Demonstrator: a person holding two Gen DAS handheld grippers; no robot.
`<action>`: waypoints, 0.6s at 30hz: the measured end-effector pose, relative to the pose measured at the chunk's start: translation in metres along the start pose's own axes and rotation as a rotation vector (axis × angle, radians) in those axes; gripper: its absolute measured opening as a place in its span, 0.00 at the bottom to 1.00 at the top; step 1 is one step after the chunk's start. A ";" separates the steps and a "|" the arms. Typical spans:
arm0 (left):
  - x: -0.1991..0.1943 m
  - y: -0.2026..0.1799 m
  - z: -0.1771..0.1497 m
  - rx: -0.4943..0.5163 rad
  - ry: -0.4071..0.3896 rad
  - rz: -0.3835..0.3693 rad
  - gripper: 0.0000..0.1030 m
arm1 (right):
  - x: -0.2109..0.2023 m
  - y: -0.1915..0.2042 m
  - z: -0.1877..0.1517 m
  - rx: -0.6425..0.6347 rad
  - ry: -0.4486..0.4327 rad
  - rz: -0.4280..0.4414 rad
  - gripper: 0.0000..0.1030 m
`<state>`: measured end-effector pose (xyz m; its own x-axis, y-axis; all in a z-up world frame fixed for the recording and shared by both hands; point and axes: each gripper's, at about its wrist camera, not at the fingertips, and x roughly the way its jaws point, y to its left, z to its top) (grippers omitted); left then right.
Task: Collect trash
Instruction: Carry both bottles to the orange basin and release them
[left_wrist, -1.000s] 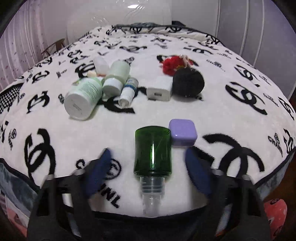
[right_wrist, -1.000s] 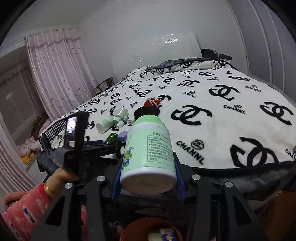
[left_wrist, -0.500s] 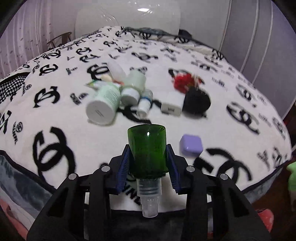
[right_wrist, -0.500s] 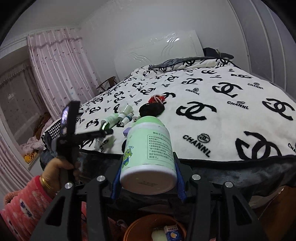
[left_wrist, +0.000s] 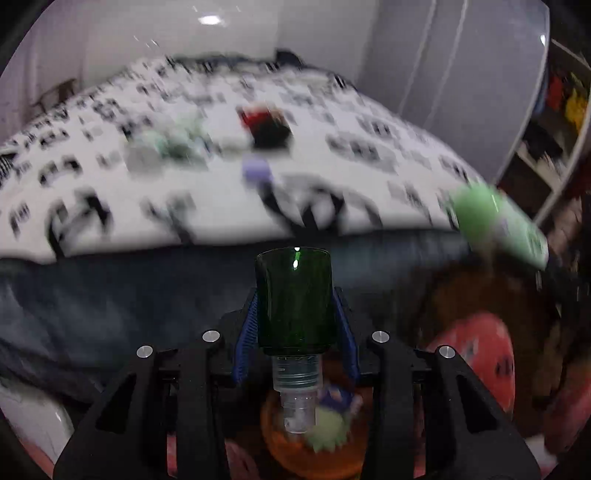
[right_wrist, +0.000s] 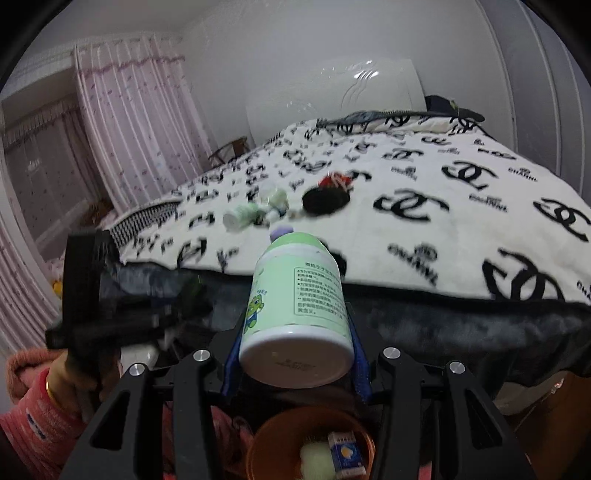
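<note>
Below both bottle-laden hand-held grippers, orange bin (right_wrist: 280, 439) holds box (right_wrist: 345, 456), perhaps wadding.

Location type: a bedroom in a private home. Identifying features: a large bed (right_wrist: 461, 206) covered with a white blanket printed with black logos, a glossy white headboard (right_wrist: 332, 99) against the wall, and pink pleated curtains (right_wrist: 136, 125) over a window. Panelled wardrobe doors (right_wrist: 535, 92) run along one side of the bed.
</note>
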<state>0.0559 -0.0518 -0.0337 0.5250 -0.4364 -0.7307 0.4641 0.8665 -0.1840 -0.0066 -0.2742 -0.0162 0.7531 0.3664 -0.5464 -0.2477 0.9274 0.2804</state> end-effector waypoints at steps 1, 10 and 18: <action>0.007 -0.002 -0.012 -0.003 0.029 -0.019 0.36 | 0.002 0.001 -0.005 -0.005 0.013 -0.005 0.45; 0.093 -0.002 -0.090 -0.084 0.309 -0.046 0.36 | 0.053 -0.007 -0.073 0.015 0.245 -0.022 0.45; 0.169 -0.001 -0.138 -0.158 0.537 -0.043 0.36 | 0.117 -0.019 -0.137 0.053 0.487 -0.054 0.43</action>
<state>0.0461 -0.0932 -0.2476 0.0518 -0.3227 -0.9451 0.3431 0.8945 -0.2866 0.0029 -0.2382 -0.1938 0.3882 0.3222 -0.8634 -0.1751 0.9456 0.2742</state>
